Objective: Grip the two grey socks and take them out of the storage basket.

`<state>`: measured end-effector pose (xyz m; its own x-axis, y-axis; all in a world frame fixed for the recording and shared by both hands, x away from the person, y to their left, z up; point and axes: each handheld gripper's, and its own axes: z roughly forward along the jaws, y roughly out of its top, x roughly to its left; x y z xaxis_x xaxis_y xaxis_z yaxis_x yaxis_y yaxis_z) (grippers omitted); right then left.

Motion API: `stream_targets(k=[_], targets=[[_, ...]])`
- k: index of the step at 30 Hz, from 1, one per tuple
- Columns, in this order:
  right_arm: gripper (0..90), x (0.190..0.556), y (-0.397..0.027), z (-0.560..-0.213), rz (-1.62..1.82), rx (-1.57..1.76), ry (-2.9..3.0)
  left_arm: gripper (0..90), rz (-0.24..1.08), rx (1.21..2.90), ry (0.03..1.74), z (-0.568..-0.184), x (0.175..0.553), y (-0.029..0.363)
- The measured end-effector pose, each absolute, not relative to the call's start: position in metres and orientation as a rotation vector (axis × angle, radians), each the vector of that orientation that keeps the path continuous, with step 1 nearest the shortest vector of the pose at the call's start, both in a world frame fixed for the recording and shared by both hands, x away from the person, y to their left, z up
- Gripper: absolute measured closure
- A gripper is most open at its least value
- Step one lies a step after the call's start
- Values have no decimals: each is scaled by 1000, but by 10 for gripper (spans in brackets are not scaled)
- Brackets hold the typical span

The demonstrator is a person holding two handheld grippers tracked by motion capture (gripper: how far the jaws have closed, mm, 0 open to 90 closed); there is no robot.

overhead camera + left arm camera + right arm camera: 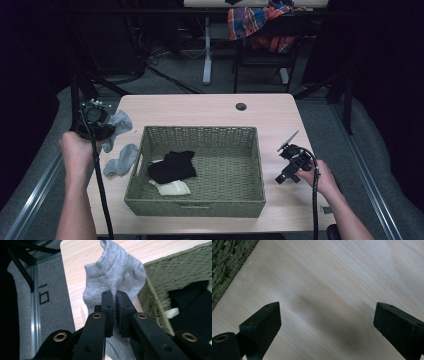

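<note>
My left gripper [102,131] is held over the table's left edge, shut on a grey sock [119,123]. In the left gripper view the jaws [115,293] pinch that grey sock [115,270], which hangs over the wood beside the basket wall [160,270]. A second grey sock [121,160] lies on the table just left of the woven basket [200,202]. Inside the basket lie a black garment [172,166] and a cream sock [172,188]. My right gripper [285,172] hovers right of the basket, open, its jaws [327,312] wide apart over bare wood.
The table [270,120] has a round cable hole [241,106] at the back. Behind it stands a chair with a plaid cloth [260,22]. A basket corner [227,262] appears at the upper left of the right gripper view. Grey floor [47,290] lies past the table's left edge.
</note>
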<state>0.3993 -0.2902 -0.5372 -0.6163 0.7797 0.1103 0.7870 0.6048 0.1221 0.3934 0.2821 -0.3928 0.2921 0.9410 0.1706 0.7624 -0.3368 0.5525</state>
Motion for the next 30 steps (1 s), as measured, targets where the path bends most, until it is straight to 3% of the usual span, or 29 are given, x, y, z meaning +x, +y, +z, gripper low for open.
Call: stream_targets(k=[14, 30], targets=[[74, 400, -291, -538, -234, -1347, -2780, 857, 610, 2191, 1660, -438, 411, 302], [74, 400, -291, -538, -243, -1359, -2767, 853, 384, 2239, 1737, -502, 430, 307]])
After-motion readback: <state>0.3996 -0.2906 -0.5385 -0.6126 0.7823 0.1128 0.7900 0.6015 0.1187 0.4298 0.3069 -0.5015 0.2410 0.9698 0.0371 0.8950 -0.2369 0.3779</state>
